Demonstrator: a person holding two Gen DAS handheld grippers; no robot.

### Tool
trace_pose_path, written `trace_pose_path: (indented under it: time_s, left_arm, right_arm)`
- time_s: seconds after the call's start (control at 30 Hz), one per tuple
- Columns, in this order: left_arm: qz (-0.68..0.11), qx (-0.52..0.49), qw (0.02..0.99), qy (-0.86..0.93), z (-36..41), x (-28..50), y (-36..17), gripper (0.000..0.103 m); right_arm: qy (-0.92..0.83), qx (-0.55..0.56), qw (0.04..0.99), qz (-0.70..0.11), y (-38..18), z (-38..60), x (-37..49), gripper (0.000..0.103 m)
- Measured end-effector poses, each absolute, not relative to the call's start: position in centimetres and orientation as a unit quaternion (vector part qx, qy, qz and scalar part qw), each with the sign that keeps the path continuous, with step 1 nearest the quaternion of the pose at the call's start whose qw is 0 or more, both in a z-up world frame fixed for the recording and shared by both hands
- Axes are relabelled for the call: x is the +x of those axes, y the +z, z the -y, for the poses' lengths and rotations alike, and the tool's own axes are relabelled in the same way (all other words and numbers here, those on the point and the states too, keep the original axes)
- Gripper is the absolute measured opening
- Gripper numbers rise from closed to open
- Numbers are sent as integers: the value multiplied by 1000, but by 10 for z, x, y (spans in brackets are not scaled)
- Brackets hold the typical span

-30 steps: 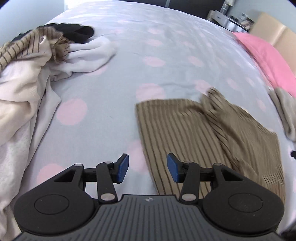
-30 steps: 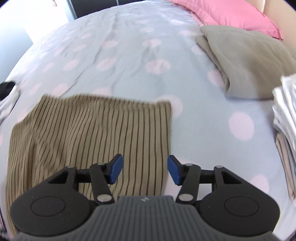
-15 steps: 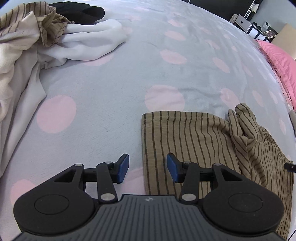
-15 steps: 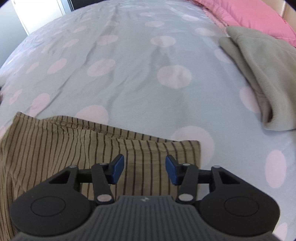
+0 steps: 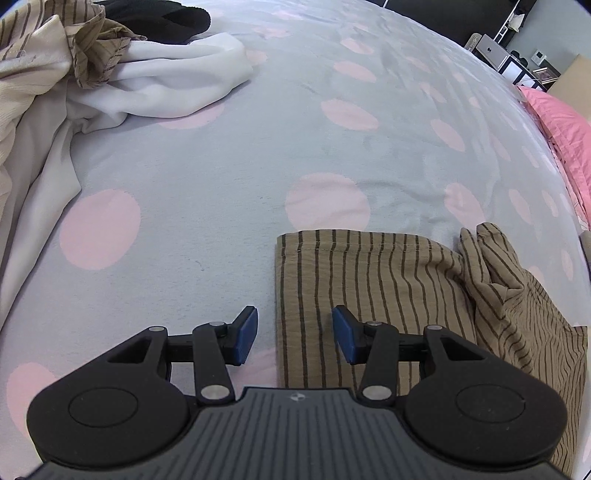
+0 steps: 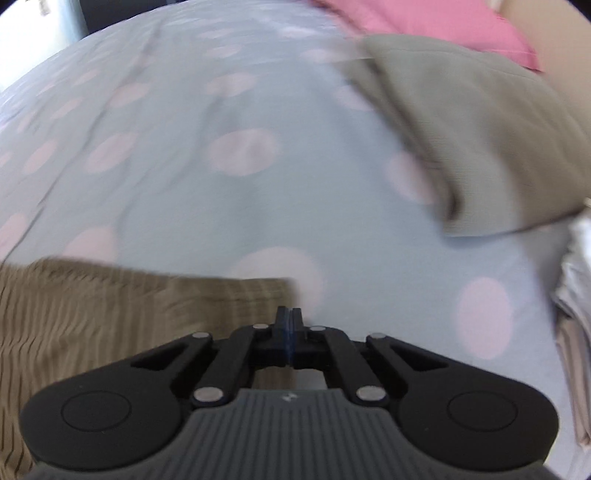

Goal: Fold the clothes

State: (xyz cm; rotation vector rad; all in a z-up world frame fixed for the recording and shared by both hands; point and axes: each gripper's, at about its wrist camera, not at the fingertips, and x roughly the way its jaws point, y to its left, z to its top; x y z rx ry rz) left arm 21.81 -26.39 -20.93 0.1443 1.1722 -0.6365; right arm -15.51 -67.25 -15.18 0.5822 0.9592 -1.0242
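Observation:
A tan garment with dark stripes [image 5: 369,280] lies on the grey bedspread with pink dots [image 5: 258,155]; its right part is bunched up. My left gripper [image 5: 294,332] is open, straddling the garment's left edge, low over it. In the right wrist view the same striped garment [image 6: 110,314] lies at lower left, blurred. My right gripper [image 6: 290,325] has its jaws closed together at the garment's right corner; whether cloth is pinched between them is hidden.
A pile of unfolded clothes [image 5: 66,74], white, cream, striped and black, lies at the far left. A folded grey-green garment [image 6: 461,129] and a pink pillow [image 6: 424,22] lie at the right. A stack of folded clothes [image 6: 576,314] sits at the right edge.
My right gripper has shut at the striped garment's right corner and is moving, so the view is blurred. My left gripper has come lower and closer to the garment's left edge, still open.

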Motion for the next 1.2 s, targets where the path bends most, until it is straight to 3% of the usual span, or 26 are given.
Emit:
trace_pose_path:
  time_s: [0.17, 0.27, 0.3, 0.37, 0.57, 0.6, 0.63, 0.67, 0.7, 0.73, 0.77, 1.2]
  left_arm:
    - [-544, 74, 785, -288, 264, 218, -212, 43]
    - [-545, 77, 786, -281, 265, 218, -214, 43]
    - [-545, 77, 787, -279, 266, 218, -214, 43]
    - [-543, 79, 788, -279, 268, 217, -214, 43]
    - [-531, 95, 791, -289, 276, 214, -214, 43]
    - [-529, 96, 792, -290, 277, 213, -214, 41]
    - [-527, 98, 792, -292, 278, 213, -214, 34]
    - [-526, 99, 792, -294, 278, 213, -213, 29]
    - [-525, 101, 792, -296, 279, 213, -213, 19]
    - [-521, 104, 793, -298, 279, 212, -212, 5]
    - [-517, 106, 795, -299, 279, 212, -211, 1]
    - [-516, 142, 821, -200, 254, 226, -199, 0]
  right_arm:
    - [-457, 307, 728, -409, -147, 687, -182, 1]
    - [-420, 338, 748, -387, -144, 683, -180, 25]
    - [-411, 339, 754, -384, -142, 681, -175, 45]
    - [-397, 332, 765, -382, -139, 674, -161, 48]
    - [-363, 309, 777, -410, -147, 657, -123, 45]
    - [-361, 303, 776, -420, -152, 656, -119, 37]
    - [-360, 297, 774, -428, -157, 655, -116, 15]
    - [-360, 292, 772, -434, -159, 655, -115, 3]
    - [-364, 290, 772, -434, -160, 655, -117, 1]
    - [-371, 291, 770, -430, -159, 657, -121, 0]
    - [-381, 292, 767, -425, -158, 660, -126, 0]
    - [-504, 314, 706, -386, -146, 711, -202, 0]
